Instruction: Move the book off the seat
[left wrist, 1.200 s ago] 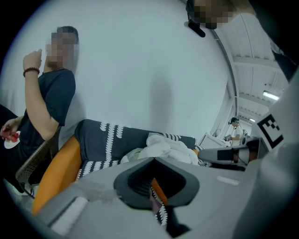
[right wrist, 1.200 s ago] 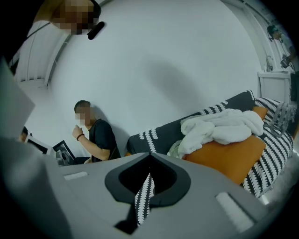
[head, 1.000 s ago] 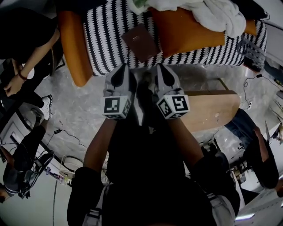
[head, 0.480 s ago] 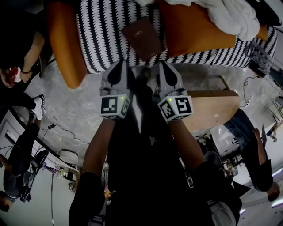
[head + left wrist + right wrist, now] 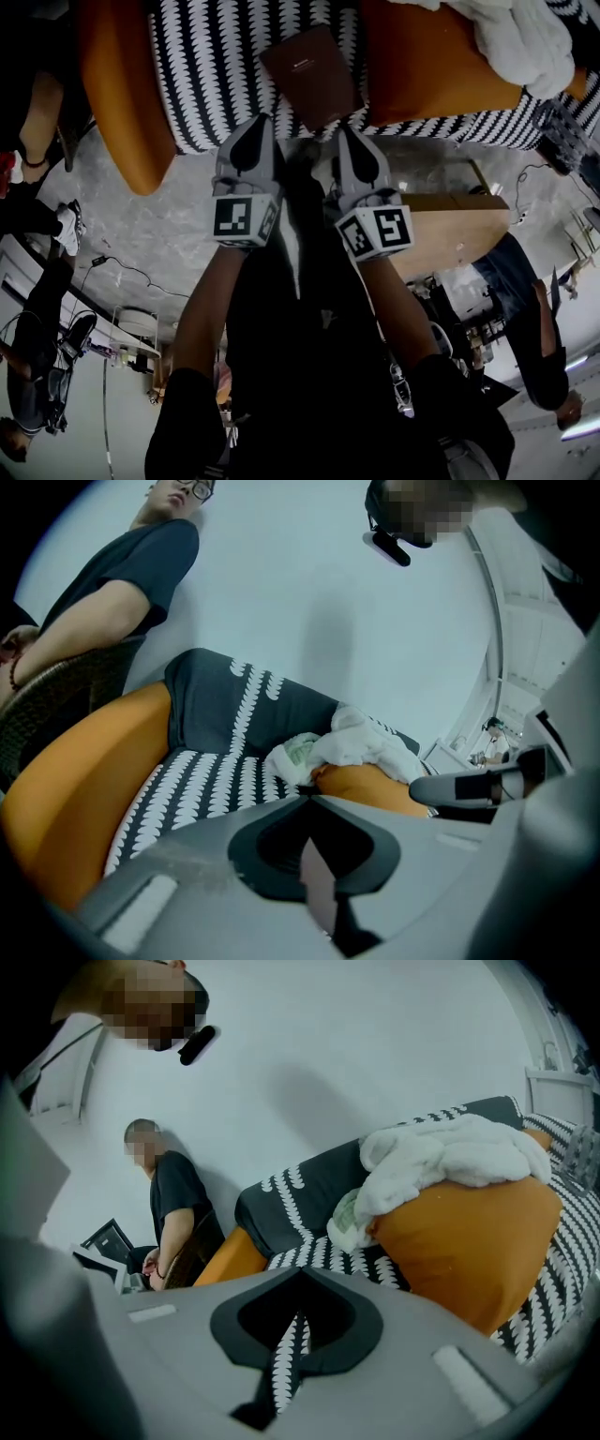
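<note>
A brown book lies flat on the black-and-white striped seat of a sofa, close to the front edge. My left gripper hovers just short of that edge, below and left of the book, shut and empty. My right gripper hangs beside it, below the book's right corner, also shut with nothing held. In the left gripper view the left gripper leaves only a thin slit between its jaws. The right gripper shows striped fabric through its slit.
An orange cushion with a white blanket on it sits right of the book. An orange armrest bounds the seat on the left. A wooden table stands at right. People stand at the left and the right.
Both grippers have sunk toward the seat's front edge, and the sofa and book now look larger and nearer. The book has not shifted on the seat. Both jaws stay shut.
</note>
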{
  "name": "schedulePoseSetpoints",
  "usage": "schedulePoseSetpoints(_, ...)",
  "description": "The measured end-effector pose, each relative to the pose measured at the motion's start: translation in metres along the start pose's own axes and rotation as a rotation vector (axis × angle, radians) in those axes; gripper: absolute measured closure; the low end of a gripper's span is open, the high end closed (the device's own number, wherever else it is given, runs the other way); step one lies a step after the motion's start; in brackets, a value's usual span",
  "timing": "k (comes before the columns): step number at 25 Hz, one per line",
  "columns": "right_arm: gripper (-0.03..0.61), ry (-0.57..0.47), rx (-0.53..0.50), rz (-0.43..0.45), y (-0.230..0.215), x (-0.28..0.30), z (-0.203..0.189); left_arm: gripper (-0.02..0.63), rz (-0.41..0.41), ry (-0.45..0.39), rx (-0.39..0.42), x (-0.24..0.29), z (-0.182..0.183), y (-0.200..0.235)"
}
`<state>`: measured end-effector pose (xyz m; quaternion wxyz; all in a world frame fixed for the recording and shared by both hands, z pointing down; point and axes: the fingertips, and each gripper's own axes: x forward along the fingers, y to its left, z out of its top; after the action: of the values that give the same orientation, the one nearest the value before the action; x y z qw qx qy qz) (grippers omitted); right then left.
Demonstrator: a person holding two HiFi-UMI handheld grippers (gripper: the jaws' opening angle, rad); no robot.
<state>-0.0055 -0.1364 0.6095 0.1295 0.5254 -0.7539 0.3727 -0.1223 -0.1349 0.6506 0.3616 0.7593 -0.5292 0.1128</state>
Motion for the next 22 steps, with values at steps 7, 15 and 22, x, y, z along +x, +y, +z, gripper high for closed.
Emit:
schedulePoseSetpoints(7, 0.571, 0.025, 0.009, -0.011, -0.010, 0.022, -0.017, 0.607, -0.001, 0.015, -0.001, 0.028, -0.017, 0.019)
schedulePoseSetpoints(15, 0.571, 0.054, 0.013, -0.020, -0.019, 0.042, -0.046, 0.607, -0.017, 0.069, -0.030, 0.051, -0.061, 0.041)
schedulePoseSetpoints(22, 0.571, 0.070, 0.029, -0.019, -0.021, 0.056, -0.060, 0.606, -0.051, 0.113, -0.046, 0.074, -0.092, 0.055)
